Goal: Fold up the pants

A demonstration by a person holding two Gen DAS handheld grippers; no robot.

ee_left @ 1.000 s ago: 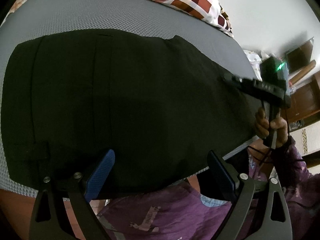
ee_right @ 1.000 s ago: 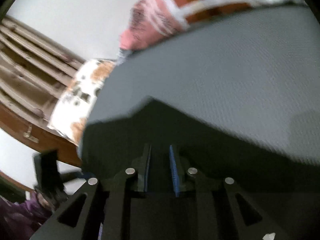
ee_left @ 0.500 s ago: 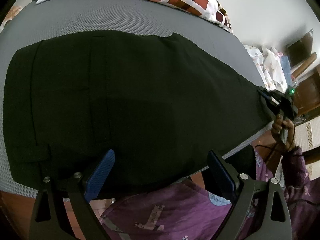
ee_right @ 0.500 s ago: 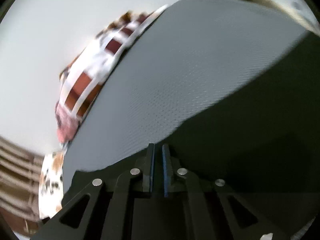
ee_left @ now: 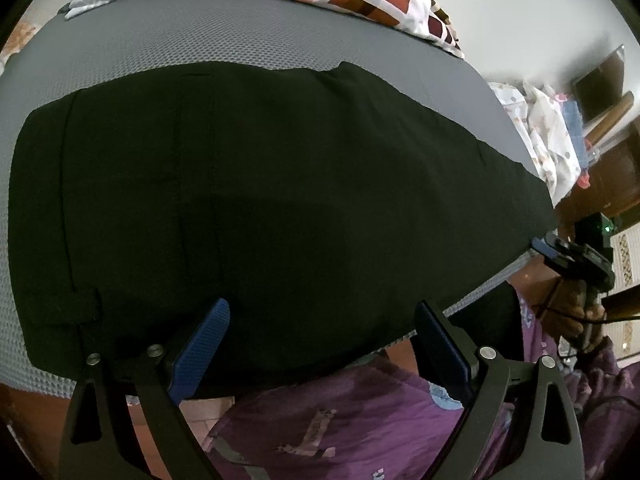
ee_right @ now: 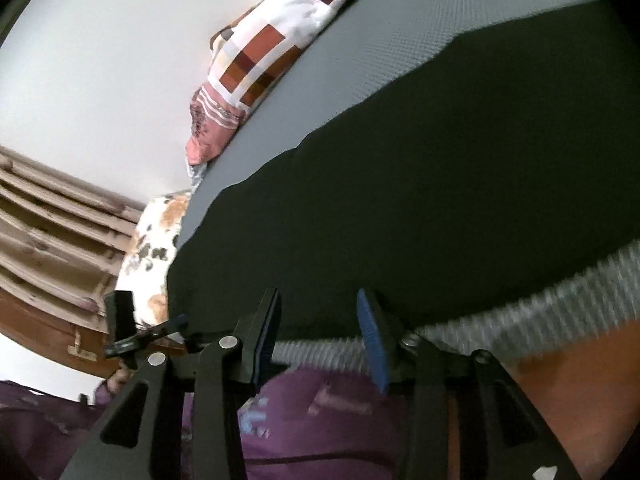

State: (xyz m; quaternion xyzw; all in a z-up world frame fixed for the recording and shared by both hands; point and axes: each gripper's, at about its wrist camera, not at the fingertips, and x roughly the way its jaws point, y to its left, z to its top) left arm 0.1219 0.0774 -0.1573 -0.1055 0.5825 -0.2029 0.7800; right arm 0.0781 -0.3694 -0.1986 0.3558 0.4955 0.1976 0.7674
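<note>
Pants lie flat on the bed, legs apparently stacked, cuffs toward three o'clock. Left claw and right claw both spread, empty; crosswise folds remain.

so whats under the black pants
The black pants lie flat on a grey textured mattress, which shows along their far and near edges. Whatever sits directly beneath the fabric is covered, so nothing else can be confirmed.
</note>
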